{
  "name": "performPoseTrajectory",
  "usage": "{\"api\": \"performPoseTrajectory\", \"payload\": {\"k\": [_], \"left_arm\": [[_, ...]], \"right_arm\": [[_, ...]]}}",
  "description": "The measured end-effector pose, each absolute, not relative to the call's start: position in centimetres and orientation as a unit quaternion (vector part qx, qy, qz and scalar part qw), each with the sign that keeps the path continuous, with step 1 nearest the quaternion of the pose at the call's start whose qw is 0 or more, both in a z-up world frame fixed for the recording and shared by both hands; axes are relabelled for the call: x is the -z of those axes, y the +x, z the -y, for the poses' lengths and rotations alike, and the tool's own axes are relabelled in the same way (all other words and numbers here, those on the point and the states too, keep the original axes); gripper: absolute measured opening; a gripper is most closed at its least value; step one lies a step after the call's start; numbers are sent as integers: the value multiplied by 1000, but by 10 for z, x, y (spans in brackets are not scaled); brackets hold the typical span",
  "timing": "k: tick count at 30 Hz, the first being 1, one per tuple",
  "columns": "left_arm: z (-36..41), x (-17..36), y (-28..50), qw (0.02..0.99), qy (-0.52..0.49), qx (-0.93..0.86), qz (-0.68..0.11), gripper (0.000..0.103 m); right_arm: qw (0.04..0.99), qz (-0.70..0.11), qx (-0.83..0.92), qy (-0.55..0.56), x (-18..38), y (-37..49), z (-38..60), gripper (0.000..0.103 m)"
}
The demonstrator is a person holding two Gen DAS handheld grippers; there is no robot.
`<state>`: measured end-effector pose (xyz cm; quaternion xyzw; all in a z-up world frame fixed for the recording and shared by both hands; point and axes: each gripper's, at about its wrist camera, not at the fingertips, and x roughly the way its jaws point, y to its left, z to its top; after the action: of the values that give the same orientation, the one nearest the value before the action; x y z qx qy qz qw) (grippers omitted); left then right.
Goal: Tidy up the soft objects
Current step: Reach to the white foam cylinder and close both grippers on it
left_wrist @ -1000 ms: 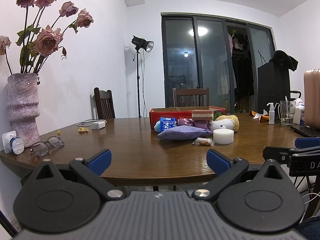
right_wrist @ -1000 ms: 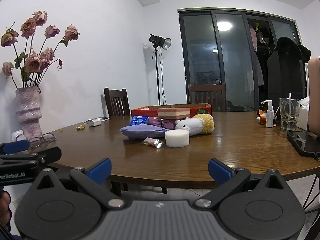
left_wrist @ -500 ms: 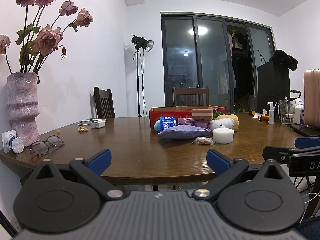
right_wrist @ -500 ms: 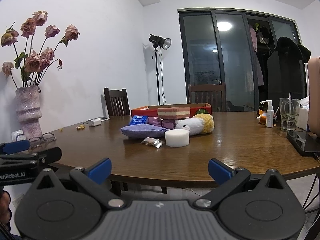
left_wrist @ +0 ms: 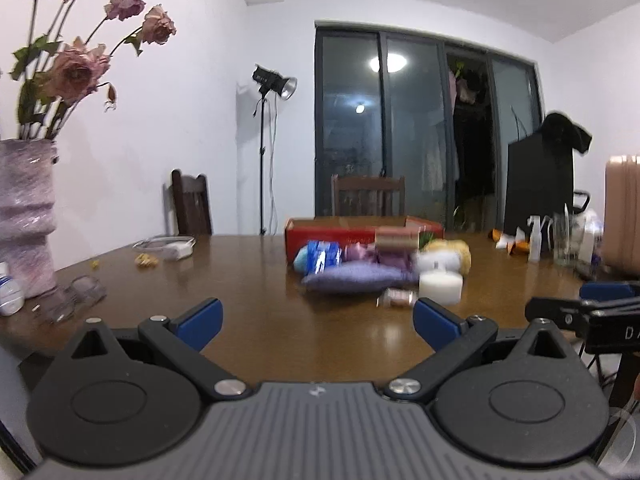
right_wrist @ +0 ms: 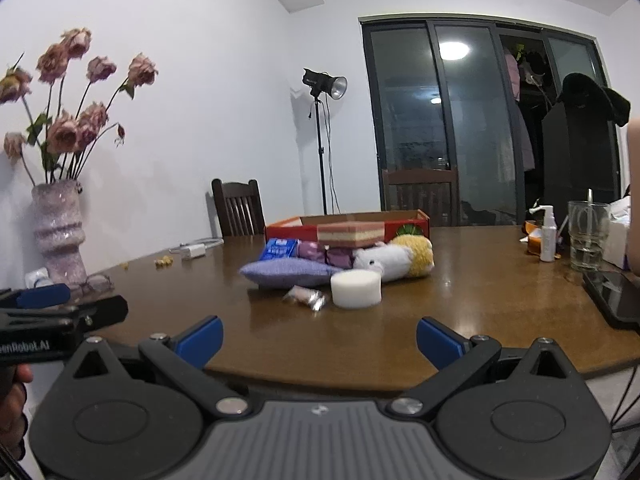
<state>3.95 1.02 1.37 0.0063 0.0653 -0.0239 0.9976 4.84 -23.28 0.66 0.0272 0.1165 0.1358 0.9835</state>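
Well, my left gripper (left_wrist: 316, 322) and right gripper (right_wrist: 318, 338) both gape wide, empty, at the table's (right_wrist: 460, 320) near edge; bare wood separates them from the purple pillow (right_wrist: 286, 273) and plush toy (right_wrist: 394, 258) mid-table.

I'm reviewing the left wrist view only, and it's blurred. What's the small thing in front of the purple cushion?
Observer: The right wrist view shows a crinkled foil wrapper on the table, in front of the cushion and just left of the white cylinder.
Operator: And the striped block by the red box?
Observer: It's a layered pink and cream sponge, resting on purple items by the box.
Operator: Anything dark at the table's right edge?
Observer: A black phone lies flat there, near the glass.
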Motion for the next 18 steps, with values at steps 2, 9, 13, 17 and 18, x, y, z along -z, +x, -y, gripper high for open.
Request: {"api": "performPoseTrajectory", "payload": {"k": [2,9,13,17,18], "left_arm": [[-8,-18,62,998,11,28,-64,103],[9,-30,137,992,-9,68,-106,103],[18,-30,173,983,-38,97,-149,91],[31,-32,214,968,-59,141,-200,67],[36,-32,223,964,-64,147,-211,66]], "right_arm": [[982,-123,-138,27,-12,70,238,103],[981,-140,-128,49,-25,166,258,103],[959,-221,-158,75,-21,216,263,103],[954,-239,-160,80,-18,239,266,91],[953,-245,-158,79,-18,246,268,84]]}}
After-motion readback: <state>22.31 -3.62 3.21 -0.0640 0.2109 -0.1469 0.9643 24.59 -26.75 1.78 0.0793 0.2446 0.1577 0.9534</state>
